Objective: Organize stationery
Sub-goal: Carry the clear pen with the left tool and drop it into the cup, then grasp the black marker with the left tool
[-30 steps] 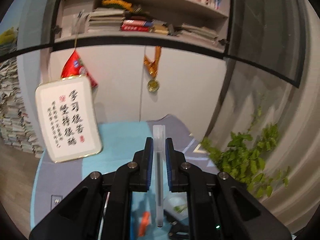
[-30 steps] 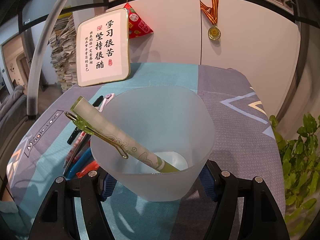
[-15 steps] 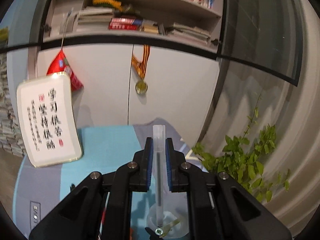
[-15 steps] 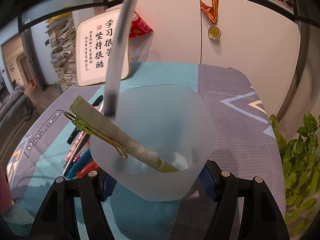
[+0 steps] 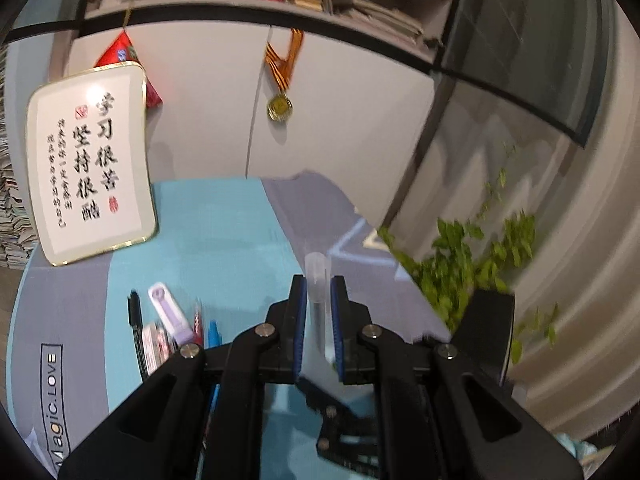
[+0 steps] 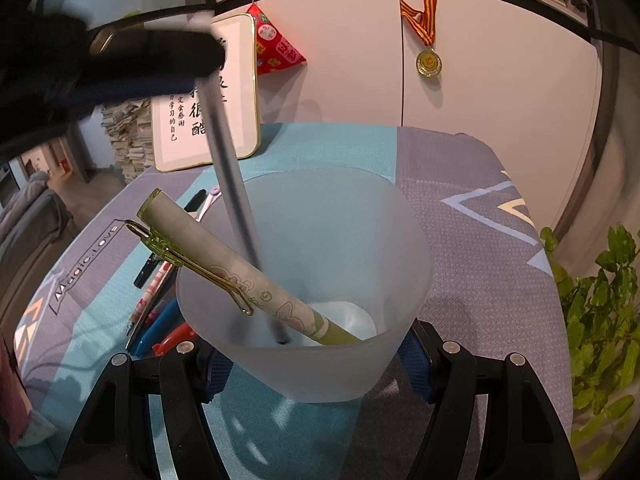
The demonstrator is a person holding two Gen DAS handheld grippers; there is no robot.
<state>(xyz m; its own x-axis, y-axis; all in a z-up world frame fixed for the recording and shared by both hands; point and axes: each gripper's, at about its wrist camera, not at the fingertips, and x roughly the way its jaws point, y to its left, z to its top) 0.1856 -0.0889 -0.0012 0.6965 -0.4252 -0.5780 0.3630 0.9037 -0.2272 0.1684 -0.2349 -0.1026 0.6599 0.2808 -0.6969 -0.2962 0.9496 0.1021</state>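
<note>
My right gripper [image 6: 316, 364] is shut on a frosted plastic cup [image 6: 352, 240] and holds it on the patterned tablecloth. A green pen with a gold clip [image 6: 224, 264] leans inside the cup. My left gripper [image 5: 318, 292] is shut on a clear grey pen [image 5: 317, 276]. In the right wrist view that pen [image 6: 232, 184] stands nearly upright with its tip down inside the cup, and the left gripper's fingers [image 6: 152, 64] hold its top end at upper left.
Several loose pens and a purple item [image 5: 168, 312] lie on the cloth left of the cup, also in the right wrist view [image 6: 160, 320]. A framed calligraphy board [image 5: 90, 160] leans at the back. A green plant [image 6: 600, 300] is beyond the table's right edge.
My left gripper has lowered the grey pen, so its tip has gone from above the rim down into the cup. The cup and right gripper have stayed still.
</note>
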